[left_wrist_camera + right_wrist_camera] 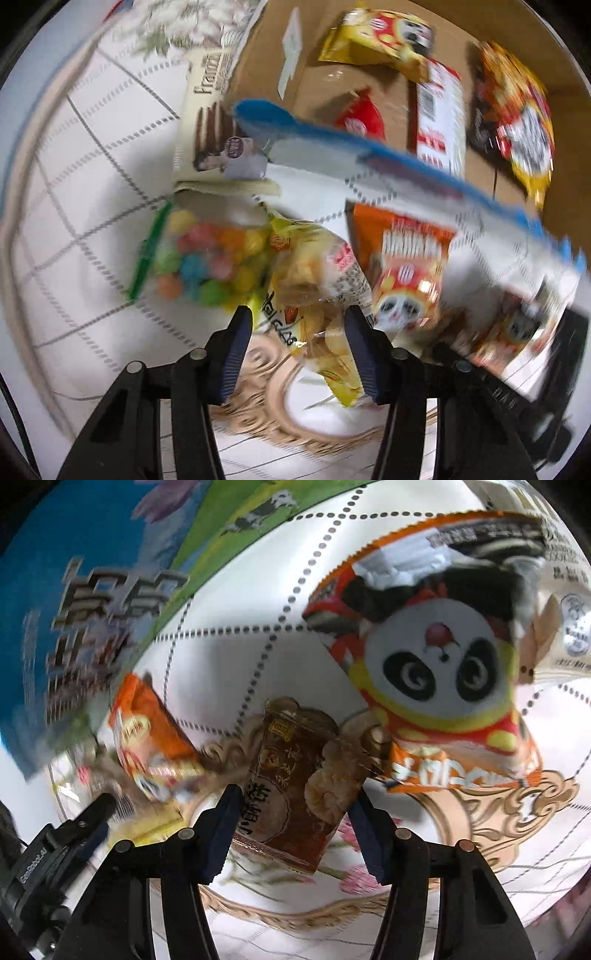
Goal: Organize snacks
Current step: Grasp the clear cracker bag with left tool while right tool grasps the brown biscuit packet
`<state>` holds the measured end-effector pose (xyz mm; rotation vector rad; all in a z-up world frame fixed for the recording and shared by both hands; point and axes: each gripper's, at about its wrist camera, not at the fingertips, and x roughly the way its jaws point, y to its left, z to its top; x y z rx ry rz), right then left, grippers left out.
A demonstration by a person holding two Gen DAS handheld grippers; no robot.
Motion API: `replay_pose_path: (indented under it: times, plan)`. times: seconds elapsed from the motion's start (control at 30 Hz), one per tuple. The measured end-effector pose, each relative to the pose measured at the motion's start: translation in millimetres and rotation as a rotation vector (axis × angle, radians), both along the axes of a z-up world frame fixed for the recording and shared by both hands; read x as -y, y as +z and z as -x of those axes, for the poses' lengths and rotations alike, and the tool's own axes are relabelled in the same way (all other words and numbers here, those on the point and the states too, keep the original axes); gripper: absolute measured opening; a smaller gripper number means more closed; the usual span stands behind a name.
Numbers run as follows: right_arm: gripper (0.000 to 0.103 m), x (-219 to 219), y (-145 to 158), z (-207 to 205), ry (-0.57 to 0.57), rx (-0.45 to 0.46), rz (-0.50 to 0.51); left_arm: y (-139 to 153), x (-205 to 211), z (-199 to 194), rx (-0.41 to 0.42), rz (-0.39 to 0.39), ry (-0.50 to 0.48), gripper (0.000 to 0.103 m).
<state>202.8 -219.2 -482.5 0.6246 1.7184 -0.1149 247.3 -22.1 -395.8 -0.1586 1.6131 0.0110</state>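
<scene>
1. Fingers of the left gripper [297, 347] stand apart, with a yellow chip bag [314, 295] lying between the 2 blue pads [236, 350]; blur hides whether the pads touch it.
2. Fingers of the right gripper [295, 823] are also spread, and a brown snack packet [299, 786] sits between them, tilted; whether the pads [221, 830] press on it I cannot tell.
3. Just beyond the left gripper, a clear bag of coloured candy balls [199, 258] with a green edge lies against the yellow chip bag on the white patterned tablecloth [92, 184].
4. To the right of that, an orange panda packet [402, 273] lies on the cloth, partly under a large blue-edged bag [369, 162] that crosses the left wrist view, blurred.
5. Farther off, a wafer box [218, 122] lies beside a cardboard box [332, 77] that holds a yellow packet [380, 37], a small red packet [360, 118], a red-and-white pack [441, 118] and a black-and-yellow bag [517, 122].
6. In the right wrist view, a big orange panda bag [439, 672] lies just right of the brown packet, a small orange packet [147, 734] lies to its left, and the blue milk carton box [85, 602] fills the upper left.
7. Low at the left of that view the other gripper's black body [62, 849] shows.
</scene>
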Motion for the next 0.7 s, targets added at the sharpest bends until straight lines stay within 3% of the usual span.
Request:
replay_pose_path:
  times: [0.13, 0.23, 0.3, 0.47, 0.53, 0.7]
  plan:
    - [0.061, -16.6, 6.4, 13.2, 0.200, -0.012, 0.062, -1.4, 6.2, 27.7, -0.026, -0.038, -0.059, 0.049]
    - [0.061, -33.1, 7.5, 28.9, 0.342, -0.020, 0.126, -16.8, -0.1, 43.5, -0.071, -0.010, -0.013, 0.050]
    - [0.061, -40.3, 4.5, 38.0, 0.375, -0.024, 0.146, -24.1, -7.3, 48.0, -0.092, 0.032, 0.039, 0.050]
    - [0.064, -44.7, -7.4, 51.1, 0.290, -0.038, 0.112, -22.8, -26.8, 57.4, -0.094, 0.156, 0.169, 0.051]
    - [0.070, -41.7, -12.2, 54.6, 0.250, -0.041, 0.093, -20.2, -29.8, 54.4, -0.084, 0.189, 0.211, 0.054]
    - [0.074, -16.7, -15.9, 45.3, 0.175, -0.046, 0.075, -25.7, -24.5, 42.0, -0.092, 0.239, 0.257, 0.058]
